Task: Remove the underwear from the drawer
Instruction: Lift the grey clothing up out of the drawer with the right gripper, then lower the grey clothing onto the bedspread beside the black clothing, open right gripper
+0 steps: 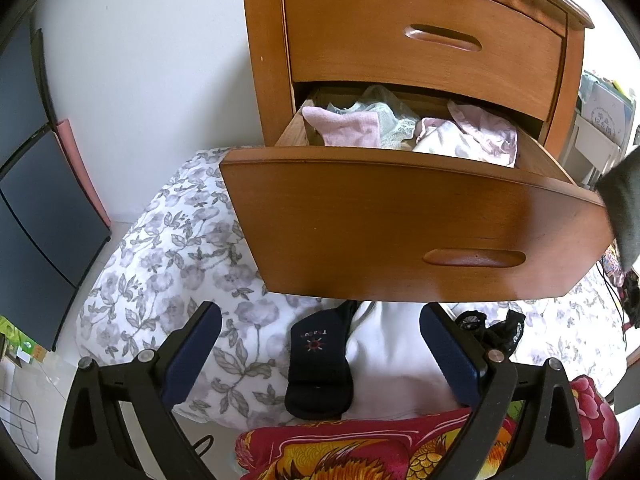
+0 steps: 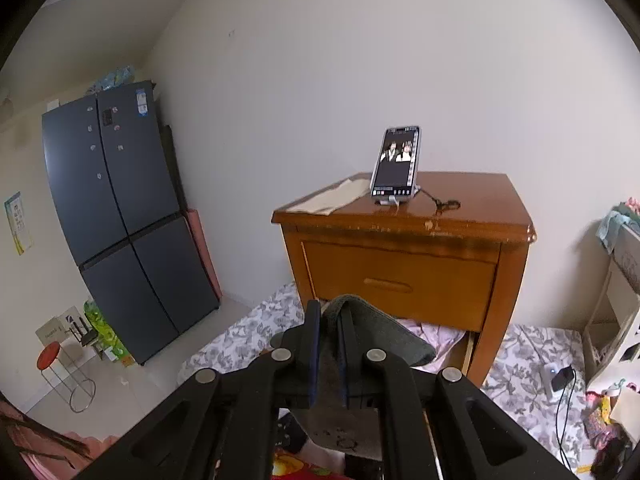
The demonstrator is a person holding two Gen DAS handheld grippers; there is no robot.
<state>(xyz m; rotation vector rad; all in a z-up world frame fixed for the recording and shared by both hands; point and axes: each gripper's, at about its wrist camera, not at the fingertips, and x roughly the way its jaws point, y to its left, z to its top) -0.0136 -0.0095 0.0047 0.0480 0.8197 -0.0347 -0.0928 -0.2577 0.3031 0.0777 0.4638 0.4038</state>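
Note:
The lower drawer (image 1: pixel 400 224) of the wooden nightstand (image 2: pixel 404 236) is pulled out, holding pink, pale green and white underwear (image 1: pixel 408 130) in a loose heap. My left gripper (image 1: pixel 320 320) is open below the drawer front, over a dark garment (image 1: pixel 318 364) and a white garment (image 1: pixel 394 364) that lie on the bed. My right gripper (image 2: pixel 329 322) is shut on a dark grey piece of underwear (image 2: pixel 380 336), lifted above the drawer; that cloth (image 1: pixel 624 208) also shows at the right edge of the left wrist view.
A floral bedsheet (image 1: pixel 176 256) lies under the drawer and a red patterned blanket (image 1: pixel 360 452) is close to me. A phone (image 2: pixel 396 166) stands on the nightstand top. A dark fridge (image 2: pixel 120 216) and a red stool (image 2: pixel 50 354) stand left.

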